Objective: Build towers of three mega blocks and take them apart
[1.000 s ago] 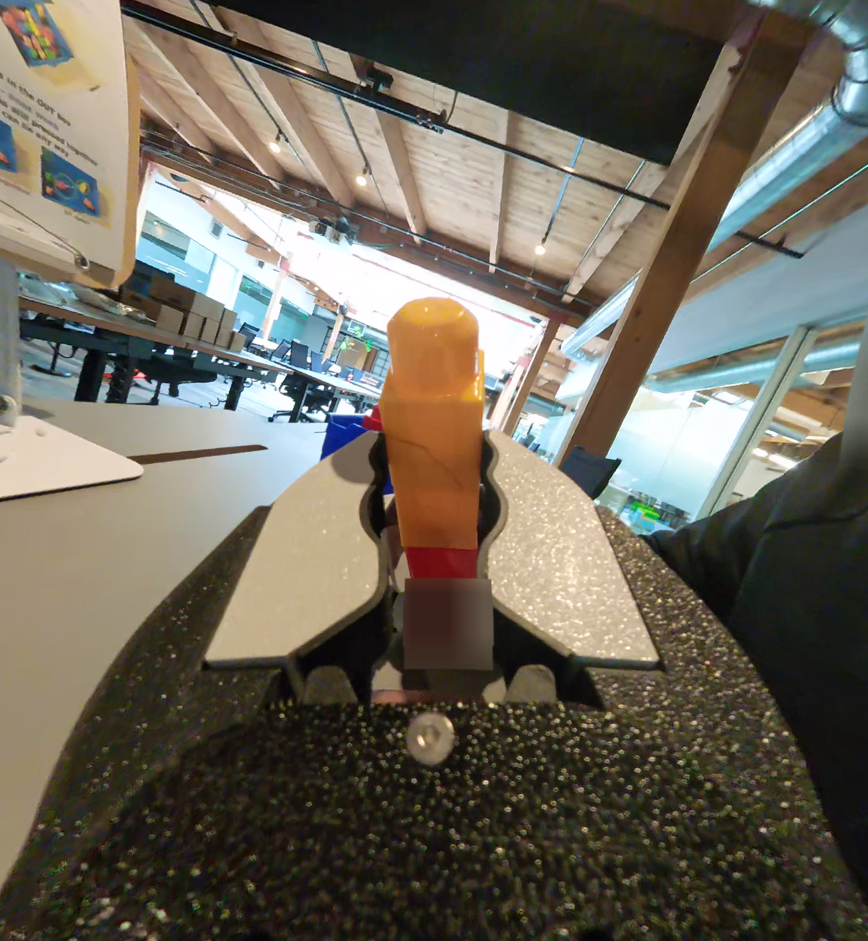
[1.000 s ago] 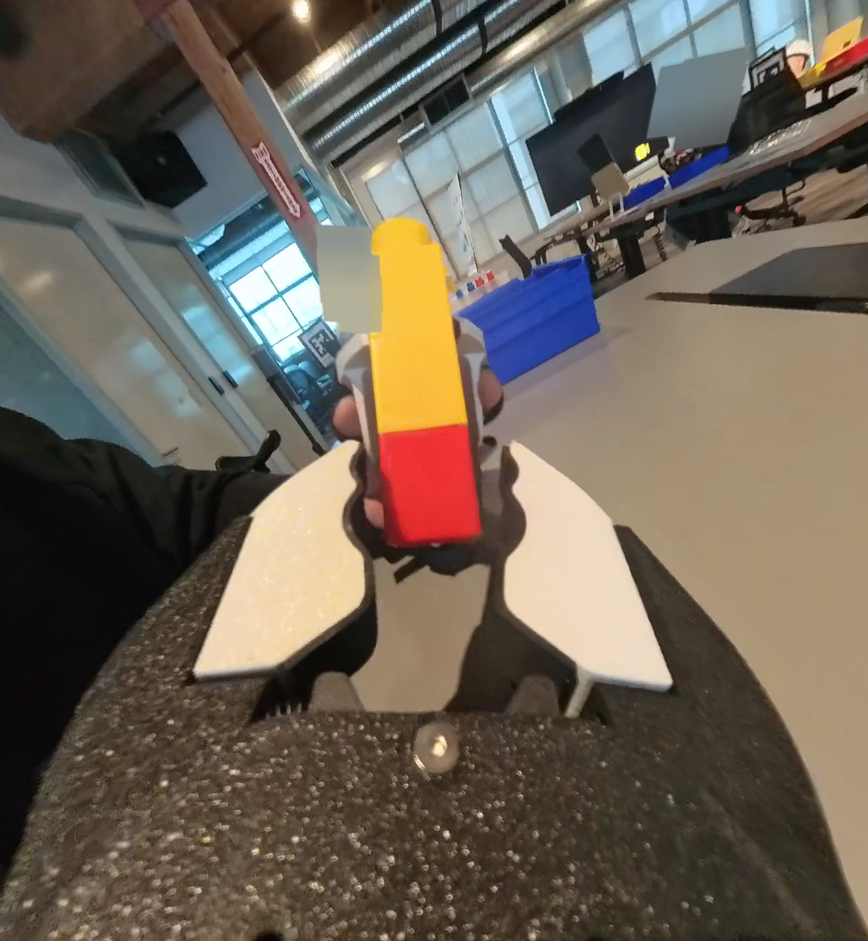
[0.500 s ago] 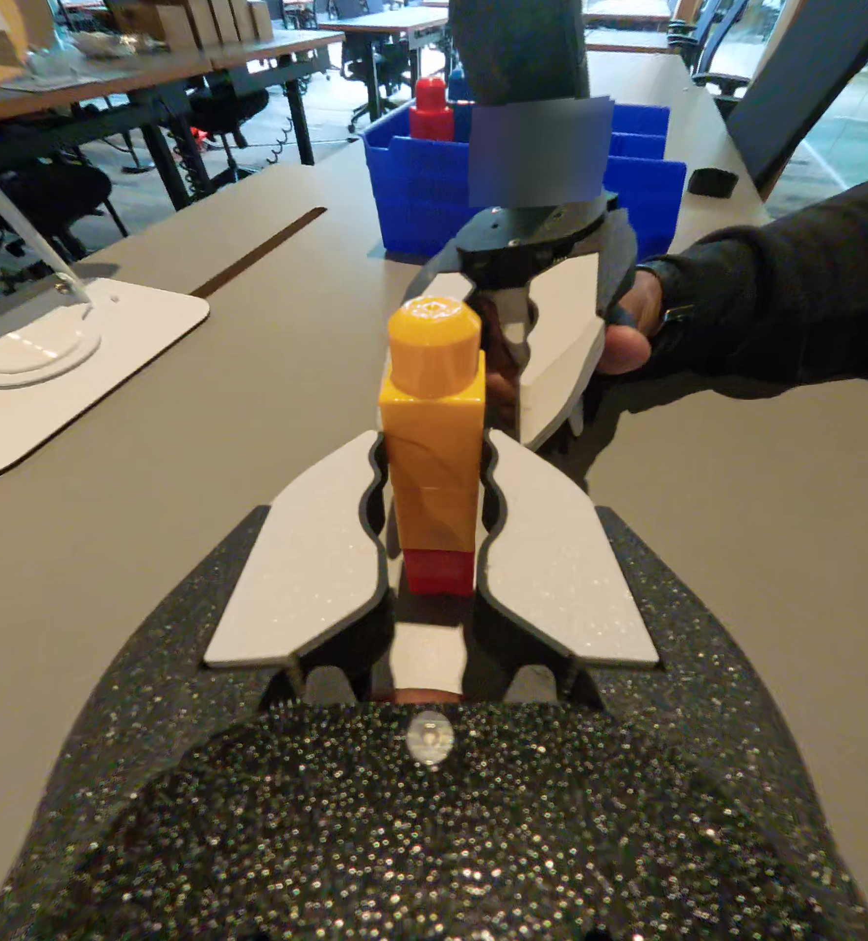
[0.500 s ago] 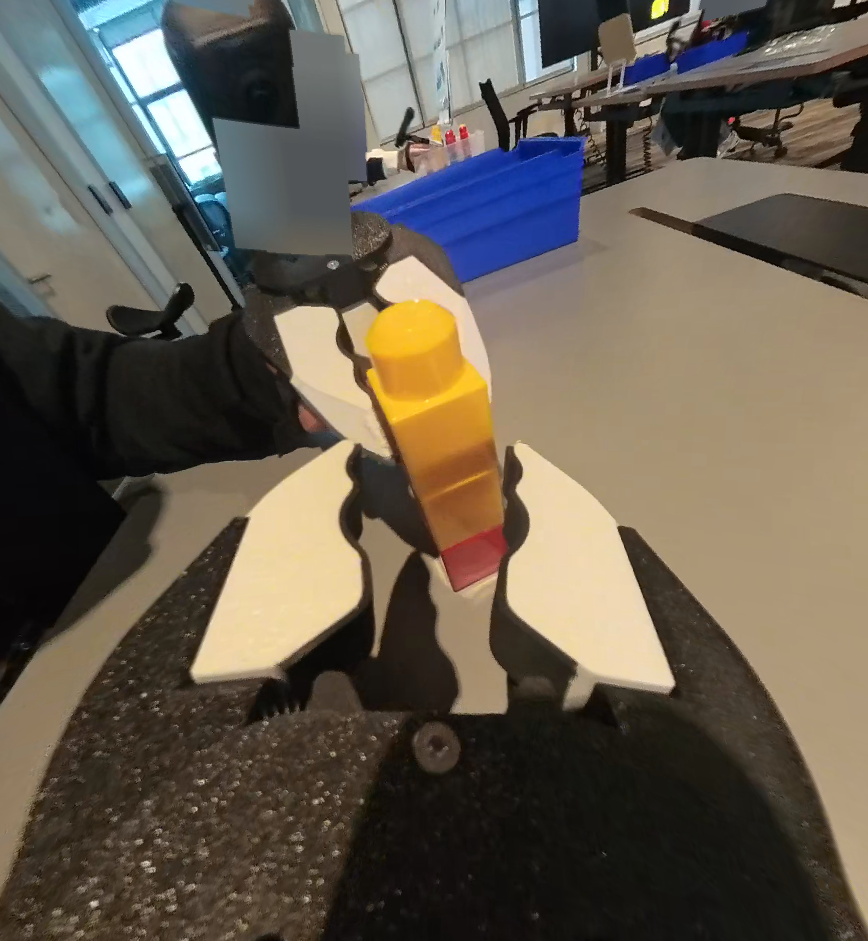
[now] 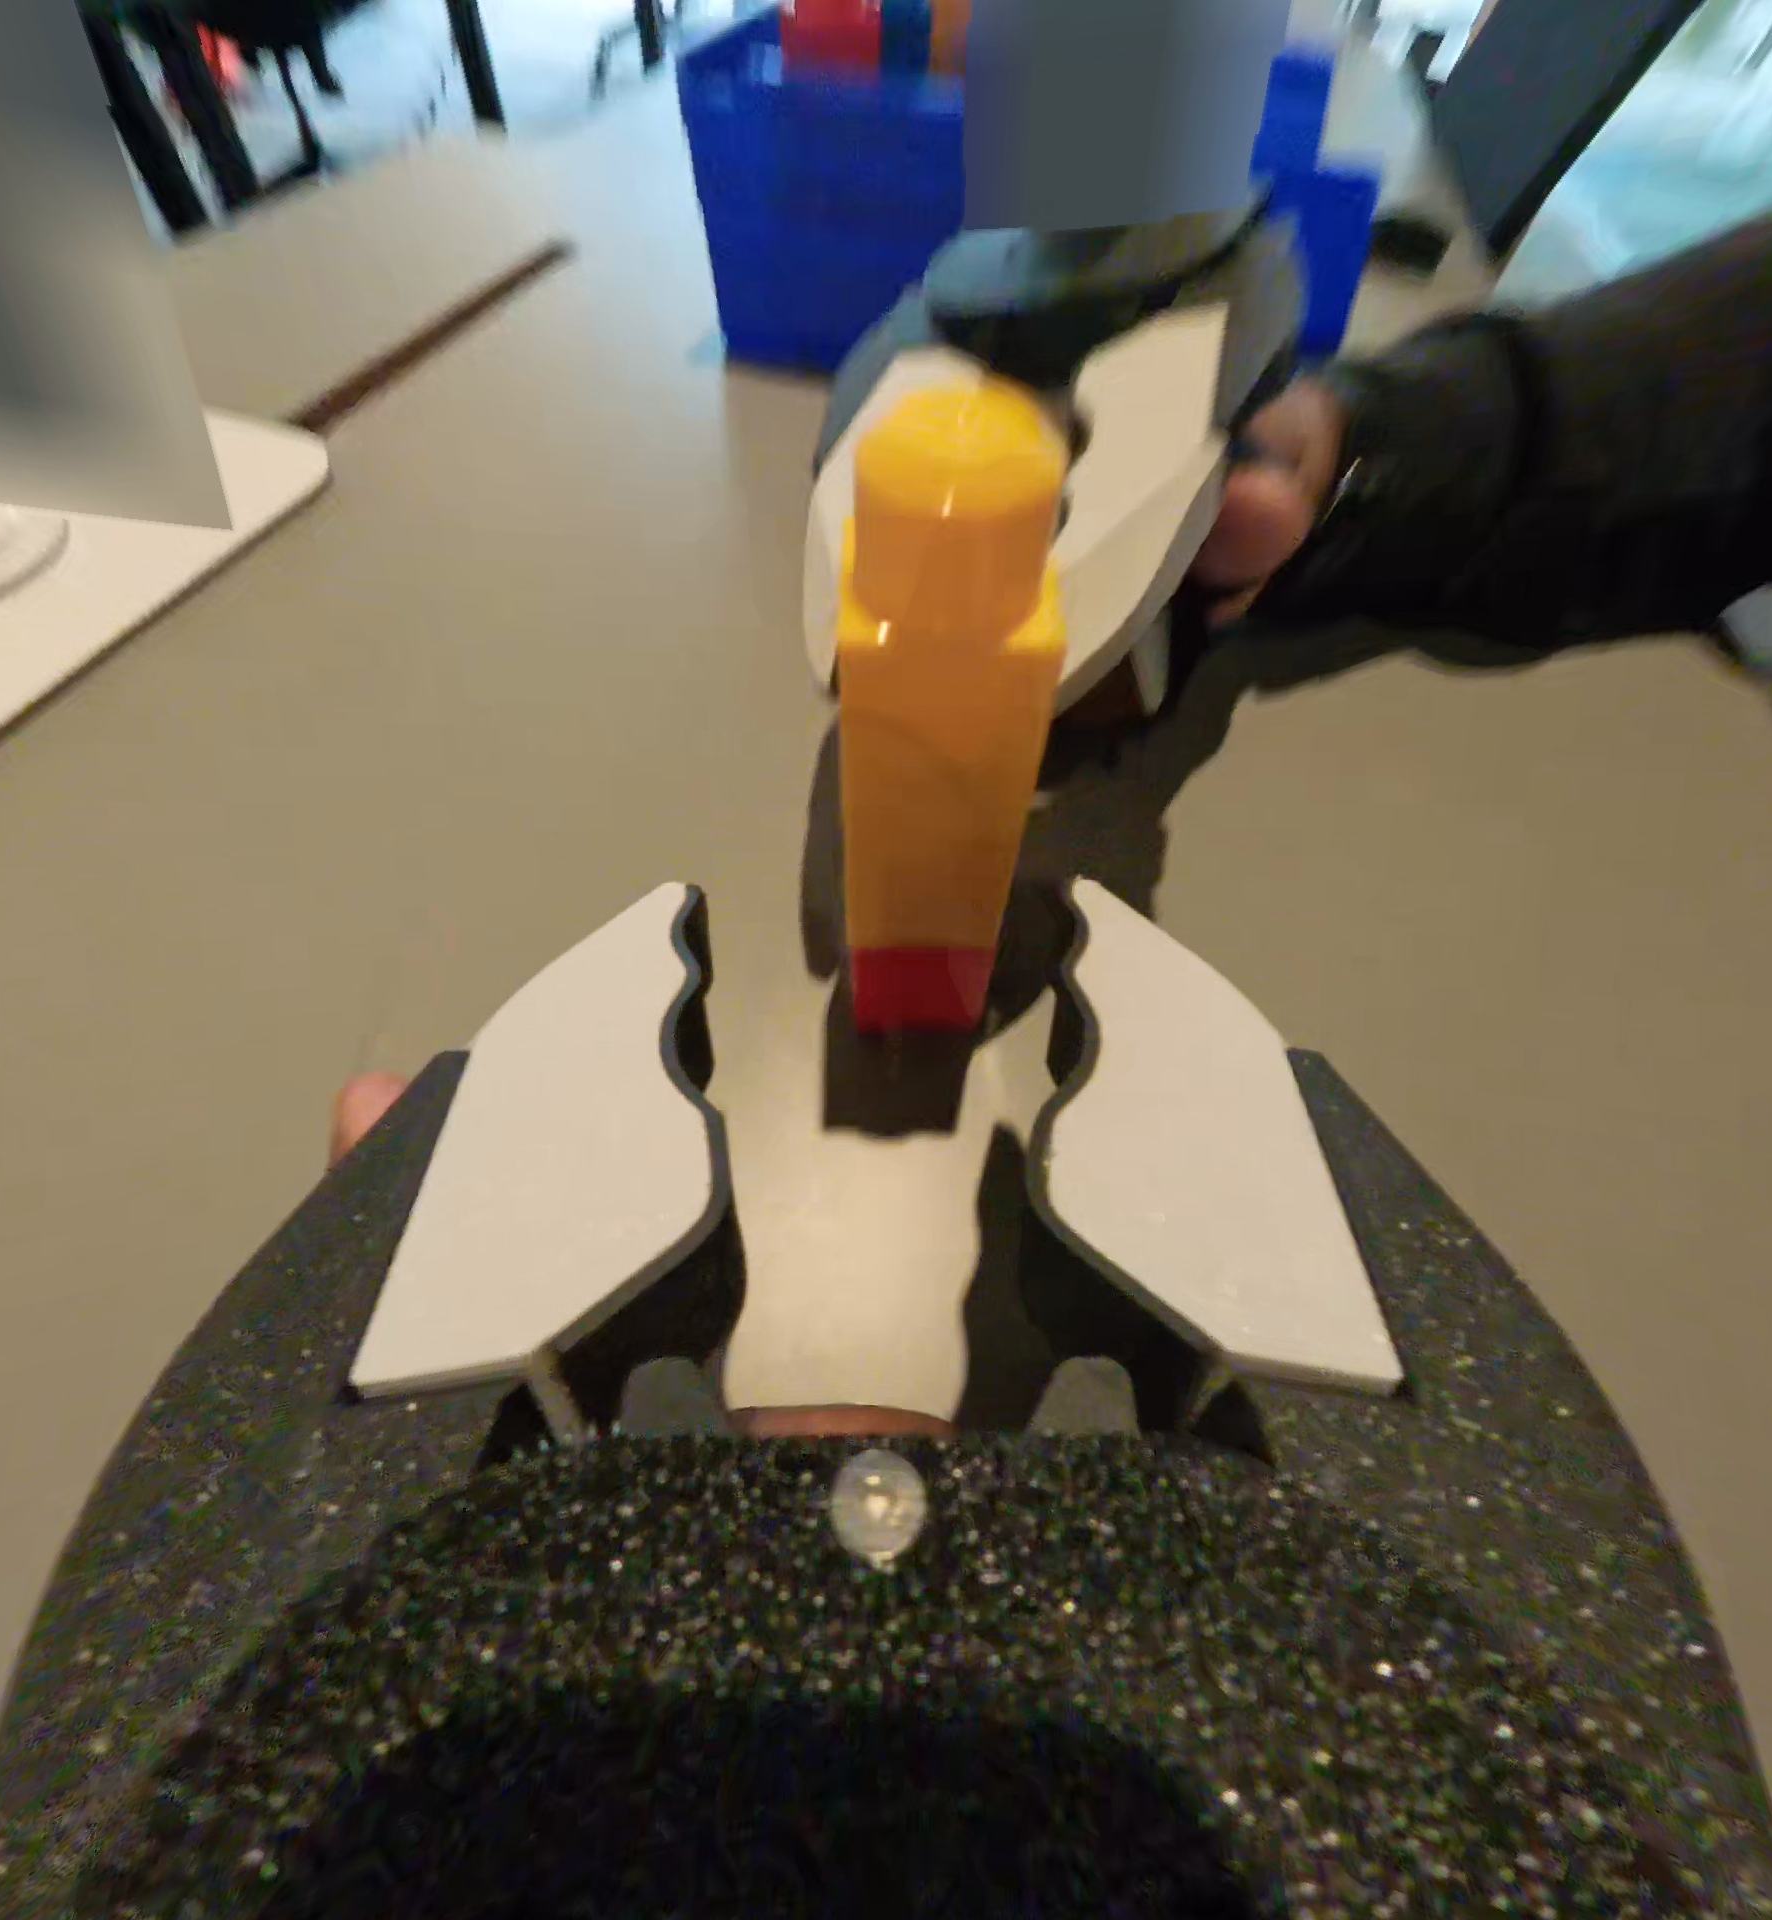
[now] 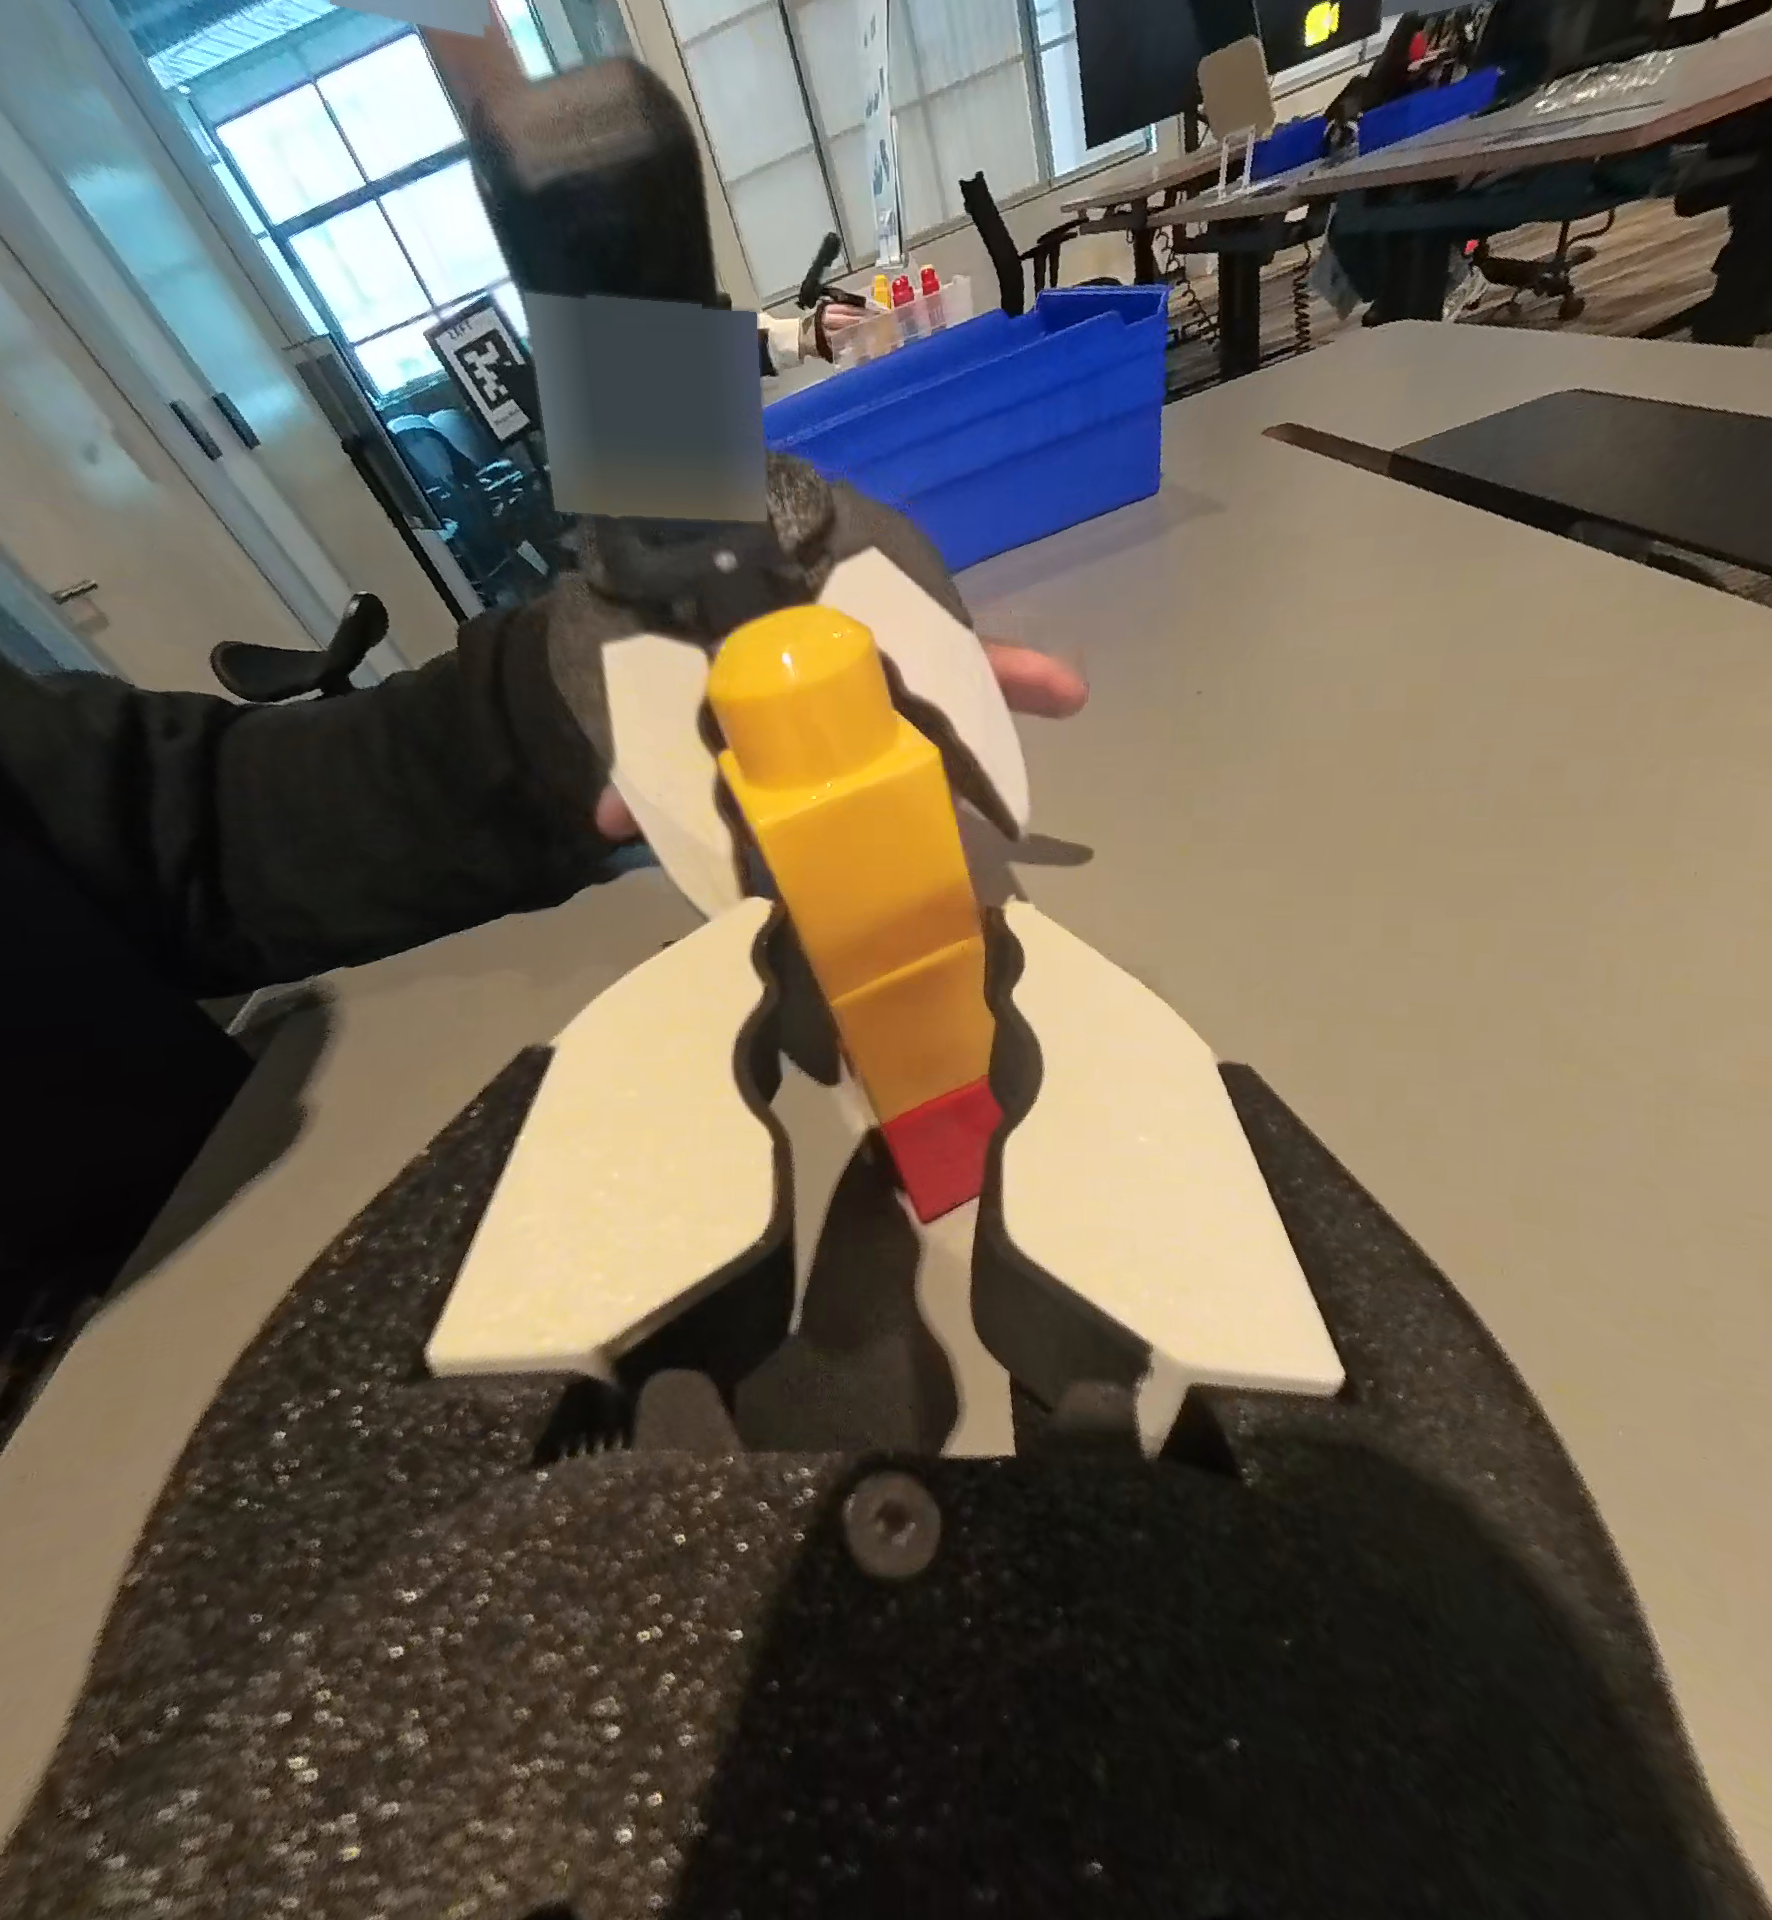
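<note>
A tower [image 5: 944,748] of two yellow blocks on a red block stands upright on the grey table [image 5: 342,831]. My left gripper [image 5: 882,896] is open, with its jaws wide apart on either side of the red base and not touching it. In the right wrist view the tower [image 6: 871,935] sits between the jaws of my right gripper [image 6: 884,916], which are closed in against the yellow blocks. One of the right gripper's fingers [image 5: 1142,488] shows behind the tower in the left wrist view. One of the left gripper's fingers [image 6: 653,769] shows behind it in the right wrist view.
A blue bin [image 5: 820,208] with more blocks stands farther back on the table; it also shows in the right wrist view [image 6: 986,426]. A white stand base [image 5: 82,582] lies at the left. A dark panel [image 6: 1640,468] lies in the table at the right. The left gripper's tips are roughly 4 centimetres from the right gripper's.
The tower was carried down and set on the table. My left gripper then let go of it and opened wide. My right gripper's jaws narrowed around the yellow blocks.
</note>
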Demonstrator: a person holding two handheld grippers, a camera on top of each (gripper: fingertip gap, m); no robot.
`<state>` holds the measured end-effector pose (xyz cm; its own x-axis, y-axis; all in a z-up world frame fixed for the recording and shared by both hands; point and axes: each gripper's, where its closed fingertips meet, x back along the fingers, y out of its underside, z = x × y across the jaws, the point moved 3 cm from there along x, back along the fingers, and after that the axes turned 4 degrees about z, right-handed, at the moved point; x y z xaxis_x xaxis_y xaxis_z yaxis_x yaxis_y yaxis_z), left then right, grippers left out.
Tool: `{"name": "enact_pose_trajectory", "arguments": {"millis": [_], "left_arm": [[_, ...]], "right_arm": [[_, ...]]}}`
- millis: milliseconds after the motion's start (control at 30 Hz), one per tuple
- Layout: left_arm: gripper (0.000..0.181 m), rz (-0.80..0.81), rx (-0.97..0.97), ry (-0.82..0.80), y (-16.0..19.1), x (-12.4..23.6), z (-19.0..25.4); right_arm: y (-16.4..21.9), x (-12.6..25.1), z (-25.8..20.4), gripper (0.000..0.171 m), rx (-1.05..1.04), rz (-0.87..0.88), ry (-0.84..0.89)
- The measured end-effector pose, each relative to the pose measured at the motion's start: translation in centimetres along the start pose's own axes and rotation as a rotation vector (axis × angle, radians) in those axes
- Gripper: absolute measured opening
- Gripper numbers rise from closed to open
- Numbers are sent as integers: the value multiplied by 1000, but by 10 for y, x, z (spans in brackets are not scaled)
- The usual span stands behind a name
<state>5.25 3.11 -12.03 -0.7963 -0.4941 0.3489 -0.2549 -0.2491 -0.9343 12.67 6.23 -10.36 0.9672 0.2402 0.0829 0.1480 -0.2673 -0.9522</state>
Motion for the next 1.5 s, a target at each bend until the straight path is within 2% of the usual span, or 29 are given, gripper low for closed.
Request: {"name": "enact_pose_trajectory", "arguments": {"millis": [133, 267, 533, 900, 1267, 1433, 1500], "left_arm": [[58, -205, 19, -30, 30, -19, 1], [50, -314, -28, -95, 41, -29, 1], [35, -328, -95, -144, 41, -36, 3], [34, -324, -58, -107, 42, -35, 4], [34, -325, -27, -97, 43, -34, 4], [34, -328, -46, -95, 42, -35, 5], [35, -329, -51, -93, 42, -36, 6]], "right_arm": [[1, -1, -1, 38, 3, -7, -4], [2, -2, -1, 38, 8, -15, -4], [3, -2, 0, 41, -2, -16, 1], [5, 5, 10, 43, 110, -79, -3], [22, 0, 6, 51, 284, -245, -37], [24, -12, 6, 48, 334, -271, -34], [25, -16, 6, 41, 352, -277, -42]]}}
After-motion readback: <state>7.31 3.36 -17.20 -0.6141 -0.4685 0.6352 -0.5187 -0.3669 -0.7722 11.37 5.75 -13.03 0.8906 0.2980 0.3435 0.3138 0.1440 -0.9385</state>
